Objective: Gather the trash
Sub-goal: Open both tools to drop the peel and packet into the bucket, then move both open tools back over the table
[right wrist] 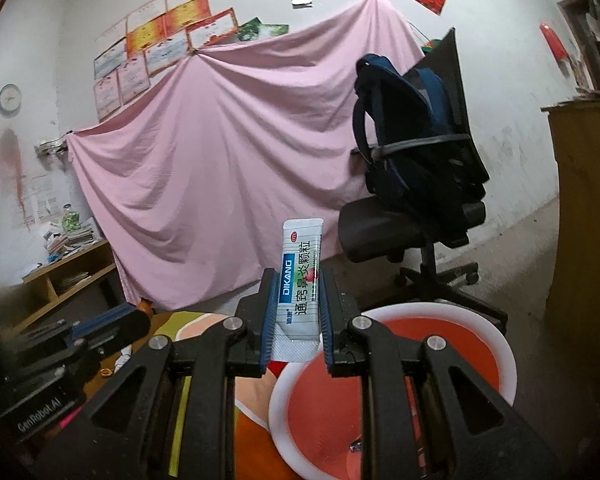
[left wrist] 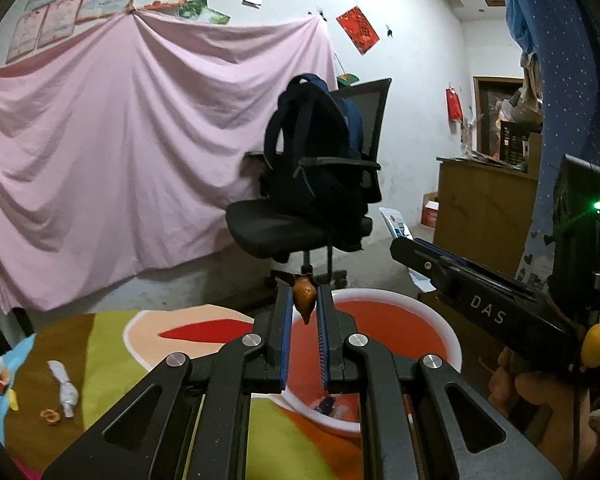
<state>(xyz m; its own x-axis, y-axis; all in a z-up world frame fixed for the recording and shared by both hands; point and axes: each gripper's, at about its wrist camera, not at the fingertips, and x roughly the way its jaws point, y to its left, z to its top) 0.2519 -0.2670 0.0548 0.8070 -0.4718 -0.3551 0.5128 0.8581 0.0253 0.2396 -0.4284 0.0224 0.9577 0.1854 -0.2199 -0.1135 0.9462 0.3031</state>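
Left gripper (left wrist: 304, 300) fingers pinching orange peel (left wrist: 304, 296), right gripper (right wrist: 299, 300) clamping sachet (right wrist: 299, 280), above basin (right wrist: 504, 344)

A lived-in home room: certificates (right wrist: 168, 36) on the wall, office chair (left wrist: 300, 224), backpack (left wrist: 316, 152), wooden shelf (right wrist: 72, 276).

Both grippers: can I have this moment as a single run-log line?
left gripper: shut on brown peel scrap | right gripper: shut on sachet | red bin: just ahead, below both

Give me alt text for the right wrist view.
The right gripper pinches an upright white medicine sachet above a red basin with a white rim. Behind are a pink sheet and an office chair carrying a backpack.
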